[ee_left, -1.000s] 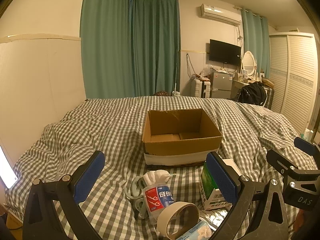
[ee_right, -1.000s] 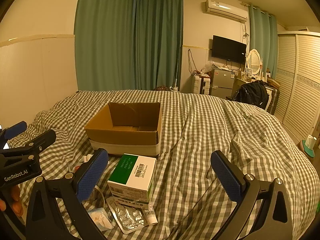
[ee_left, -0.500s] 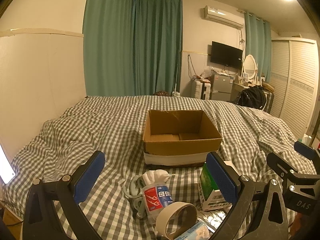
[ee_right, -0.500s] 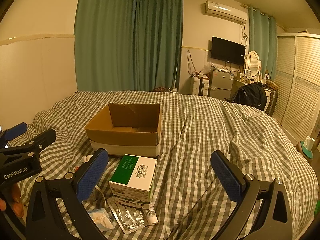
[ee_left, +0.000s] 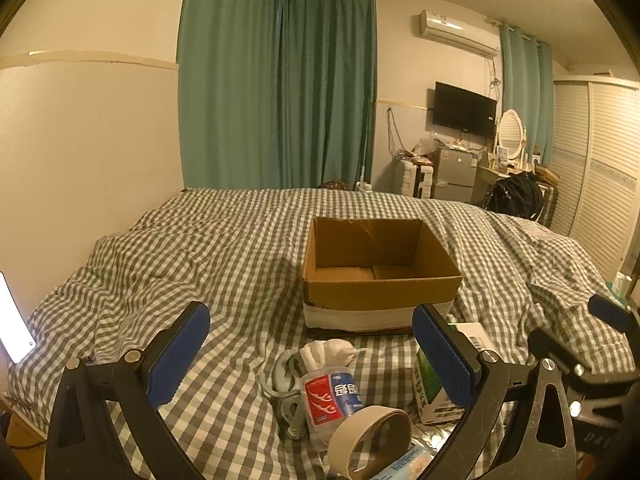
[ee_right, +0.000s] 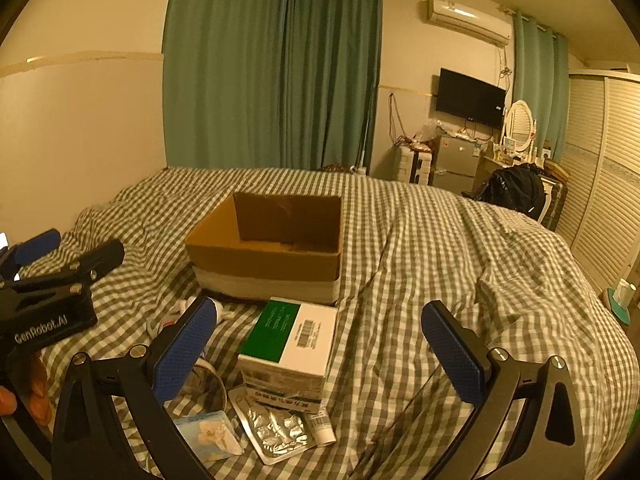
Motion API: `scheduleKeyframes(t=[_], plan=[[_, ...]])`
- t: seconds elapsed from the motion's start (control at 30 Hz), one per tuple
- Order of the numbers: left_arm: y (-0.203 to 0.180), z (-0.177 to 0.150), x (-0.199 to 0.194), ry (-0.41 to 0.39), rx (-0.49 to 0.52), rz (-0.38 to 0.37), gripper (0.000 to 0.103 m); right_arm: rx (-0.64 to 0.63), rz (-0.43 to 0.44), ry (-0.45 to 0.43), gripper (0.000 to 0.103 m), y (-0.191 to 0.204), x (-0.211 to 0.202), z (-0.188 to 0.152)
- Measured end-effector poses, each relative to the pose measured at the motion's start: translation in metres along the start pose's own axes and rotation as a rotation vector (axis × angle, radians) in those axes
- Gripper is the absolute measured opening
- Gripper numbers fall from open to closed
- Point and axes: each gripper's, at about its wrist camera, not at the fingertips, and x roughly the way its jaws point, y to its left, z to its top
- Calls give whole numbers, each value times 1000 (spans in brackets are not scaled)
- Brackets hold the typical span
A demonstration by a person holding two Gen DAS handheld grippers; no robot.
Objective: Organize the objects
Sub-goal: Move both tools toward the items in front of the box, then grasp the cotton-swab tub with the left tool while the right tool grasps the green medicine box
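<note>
An open brown cardboard box [ee_left: 380,276] [ee_right: 272,248] sits empty on the checked bed cover [ee_left: 200,264] [ee_right: 460,264]. In front of it lie a small bottle with a red and blue label [ee_left: 330,398], a white cloth wad [ee_left: 326,352], a grey cable [ee_left: 278,380], a tape roll [ee_left: 370,438], a green and white carton [ee_right: 292,342] [ee_left: 430,392], a foil blister sheet [ee_right: 272,428], a small tube [ee_right: 322,426] and a tissue packet [ee_right: 208,434]. My left gripper [ee_left: 310,354] hangs open above the bottle. My right gripper [ee_right: 320,346] is open over the carton's right side.
A wall runs along the bed's left side. Green curtains [ee_left: 280,92] hang behind. A TV [ee_left: 464,110], small fridge [ee_left: 454,174], black backpack [ee_right: 512,190] and slatted wardrobe [ee_right: 604,168] stand at the right. A lit phone screen [ee_left: 14,322] lies at the left edge.
Both views have tilted slightly upward and nearer to the box. The objects on the bed have not moved, and both grippers stay open.
</note>
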Motion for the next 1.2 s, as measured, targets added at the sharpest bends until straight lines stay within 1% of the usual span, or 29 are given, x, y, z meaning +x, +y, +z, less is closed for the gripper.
scheduleKeyframes(t=[0.2, 0.37, 0.43, 0.47, 0.5, 0.57, 0.73, 0.8, 0.87, 0.9, 0.97, 1.03, 1.07, 1.13, 1.17, 1.2], plan=[[4, -13, 23, 59, 9, 34, 103, -9, 13, 103, 103, 10, 32, -18], [4, -31, 53, 151, 17, 46, 103, -6, 23, 189, 103, 12, 61, -32], [3, -39, 65, 188, 24, 47, 102, 3, 41, 209, 103, 13, 70, -37], [3, -43, 71, 209, 28, 46, 102, 3, 48, 219, 103, 13, 74, -38], [2, -46, 75, 225, 30, 44, 98, 0, 51, 226, 102, 14, 78, -40], [2, -53, 84, 262, 32, 31, 96, -4, 61, 243, 102, 15, 84, -42], [-3, -65, 104, 329, 36, 10, 94, 3, 83, 268, 97, 15, 95, -47], [-4, -70, 113, 365, 29, -11, 93, -1, 89, 280, 93, 14, 100, -48], [-4, -75, 123, 410, 12, -28, 93, 4, 109, 295, 89, 12, 102, -49], [-4, -76, 128, 433, 0, -36, 93, 5, 121, 300, 85, 12, 104, -49], [-4, -77, 135, 469, -30, -65, 93, -1, 133, 296, 84, 12, 105, -49], [-5, -80, 143, 498, -35, -69, 93, 0, 144, 290, 83, 10, 106, -49], [-7, -82, 146, 520, -29, -72, 91, 0, 148, 290, 83, 10, 107, -49], [-10, -86, 153, 560, -31, -99, 83, -2, 155, 288, 82, 9, 107, -49], [-12, -86, 154, 565, -36, -110, 75, -4, 158, 287, 82, 9, 105, -49], [-13, -86, 153, 565, -38, -119, 70, -5, 160, 282, 82, 9, 104, -49]])
